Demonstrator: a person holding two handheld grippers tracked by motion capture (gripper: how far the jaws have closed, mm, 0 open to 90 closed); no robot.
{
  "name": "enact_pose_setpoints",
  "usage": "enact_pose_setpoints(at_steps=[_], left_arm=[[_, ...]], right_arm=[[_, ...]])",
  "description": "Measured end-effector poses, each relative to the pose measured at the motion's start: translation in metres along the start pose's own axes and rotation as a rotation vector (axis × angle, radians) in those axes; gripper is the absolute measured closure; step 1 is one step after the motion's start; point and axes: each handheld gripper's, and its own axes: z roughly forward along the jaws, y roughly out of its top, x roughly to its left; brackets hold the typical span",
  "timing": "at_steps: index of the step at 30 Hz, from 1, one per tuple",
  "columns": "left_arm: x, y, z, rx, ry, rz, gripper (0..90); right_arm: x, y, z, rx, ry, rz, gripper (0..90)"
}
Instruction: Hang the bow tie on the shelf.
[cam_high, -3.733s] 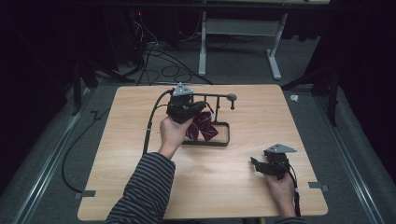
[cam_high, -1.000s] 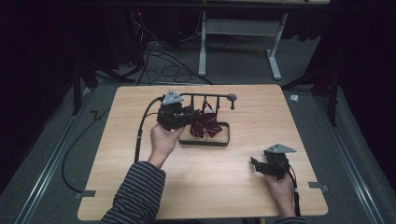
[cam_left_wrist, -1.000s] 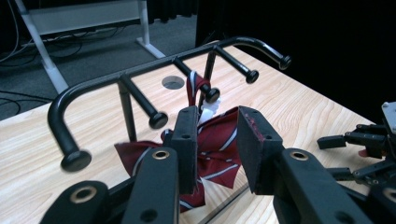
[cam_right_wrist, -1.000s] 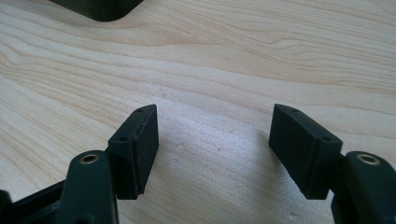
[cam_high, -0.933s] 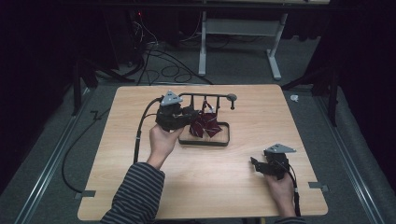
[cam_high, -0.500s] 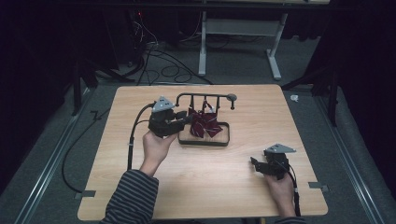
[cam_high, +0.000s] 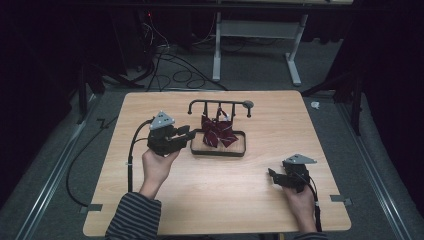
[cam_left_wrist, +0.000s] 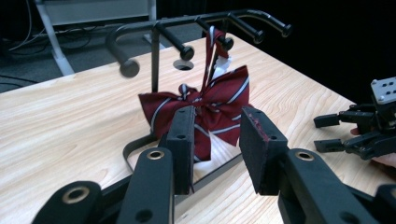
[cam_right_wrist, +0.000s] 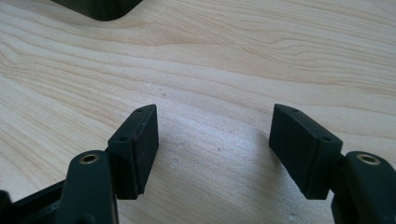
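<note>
My left gripper (cam_high: 187, 134) hangs just at nine o'clock of the black rack (cam_high: 218, 104), jaws parted with nothing between them after just widening a little. The striped maroon bow tie (cam_left_wrist: 205, 109) hangs from a rack peg (cam_left_wrist: 226, 43) over the base tray (cam_high: 220, 151). My right gripper (cam_right_wrist: 212, 140), jaws wide and empty, rests on the wooden table (cam_high: 240, 195) at five o'clock, well apart from the rack.

Black two-jaw left gripper (cam_high: 189, 133) and right gripper (cam_high: 270, 175), each topped with grey three-cornered plate; brass-ringed screw holes, flat dark pads (cam_left_wrist: 258, 142) flecked red, black trailing cable (cam_high: 131, 160). Dark grey-striped sleeve (cam_high: 133, 218) on left arm.
</note>
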Motion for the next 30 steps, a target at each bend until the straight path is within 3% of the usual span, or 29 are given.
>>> enact_pose_setpoints(at_steps=[14,30], left_arm=[[0.009,-0.021,-0.006,0.027,0.027,-0.019,65.4],[0.012,-0.036,-0.022,0.015,0.053,-0.049,64.8]], right_arm=[[0.000,0.000,0.000,-0.001,-0.002,-0.002,34.4],[0.000,0.000,0.000,0.000,-0.003,-0.001,34.4]])
